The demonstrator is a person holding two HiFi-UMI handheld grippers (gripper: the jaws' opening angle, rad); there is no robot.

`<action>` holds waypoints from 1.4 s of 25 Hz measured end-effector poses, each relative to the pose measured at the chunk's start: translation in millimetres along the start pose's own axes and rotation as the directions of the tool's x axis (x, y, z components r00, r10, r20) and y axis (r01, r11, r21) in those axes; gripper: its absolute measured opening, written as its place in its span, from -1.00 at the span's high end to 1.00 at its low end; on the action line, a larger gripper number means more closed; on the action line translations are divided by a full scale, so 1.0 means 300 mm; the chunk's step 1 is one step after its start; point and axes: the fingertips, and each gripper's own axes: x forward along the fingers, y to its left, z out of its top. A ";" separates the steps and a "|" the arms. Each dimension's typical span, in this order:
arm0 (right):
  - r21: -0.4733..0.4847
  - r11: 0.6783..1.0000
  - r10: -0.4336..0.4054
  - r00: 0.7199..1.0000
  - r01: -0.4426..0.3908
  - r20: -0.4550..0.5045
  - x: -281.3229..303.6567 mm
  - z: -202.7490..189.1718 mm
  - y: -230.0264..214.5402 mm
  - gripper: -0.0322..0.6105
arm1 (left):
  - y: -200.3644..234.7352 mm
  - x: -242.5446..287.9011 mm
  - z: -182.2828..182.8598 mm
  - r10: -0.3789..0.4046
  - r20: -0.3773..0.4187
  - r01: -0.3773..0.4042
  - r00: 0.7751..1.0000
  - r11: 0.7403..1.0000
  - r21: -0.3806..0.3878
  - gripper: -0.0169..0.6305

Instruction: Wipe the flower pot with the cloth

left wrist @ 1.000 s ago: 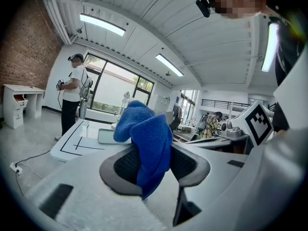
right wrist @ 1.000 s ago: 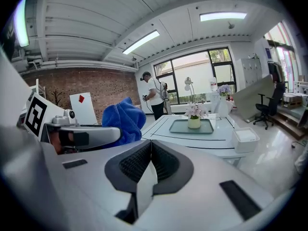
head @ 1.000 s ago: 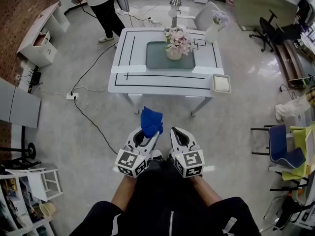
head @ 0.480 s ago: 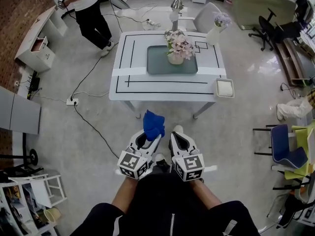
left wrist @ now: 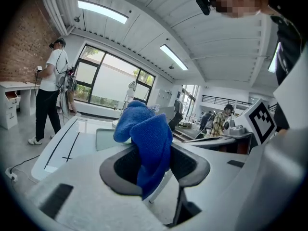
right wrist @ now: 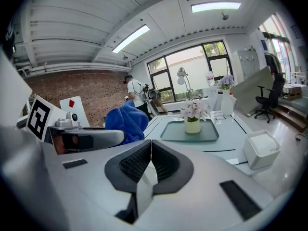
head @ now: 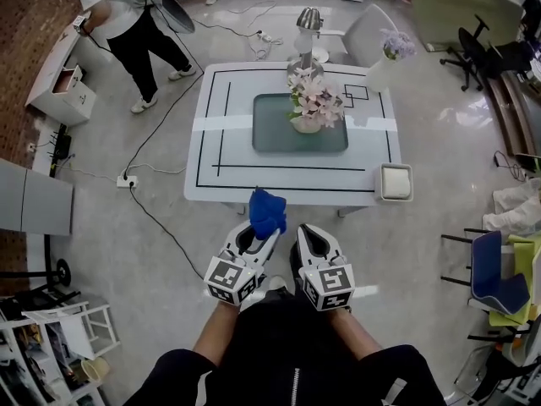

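A small cream flower pot (head: 306, 124) with pale pink flowers stands on a grey tray (head: 275, 129) in the middle of the white table (head: 211, 155); it also shows in the right gripper view as the pot (right wrist: 192, 125). My left gripper (head: 264, 227) is shut on a bunched blue cloth (head: 265, 211), held just short of the table's near edge. The cloth (left wrist: 144, 143) sticks up between the jaws. My right gripper (head: 308, 237) is beside it, shut and empty, its jaws (right wrist: 150, 159) touching.
A white square box (head: 395, 182) sits at the table's near right corner. A lamp (head: 307, 25) and a vase of purple flowers (head: 390, 57) stand at the far side. A person (head: 135, 32) stands far left. Cables (head: 148, 201) cross the floor. Chairs (head: 494, 269) stand right.
Both grippers and I have come closer to the table; its near edge now lies just beyond the blue cloth. The person at the far left has walked further left.
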 end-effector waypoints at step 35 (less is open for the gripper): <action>0.034 0.991 -0.123 0.971 0.132 -0.204 0.760 0.252 -0.344 0.87 | 0.864 1.002 0.134 -0.114 -0.132 0.094 0.985 0.984 -0.150 0.45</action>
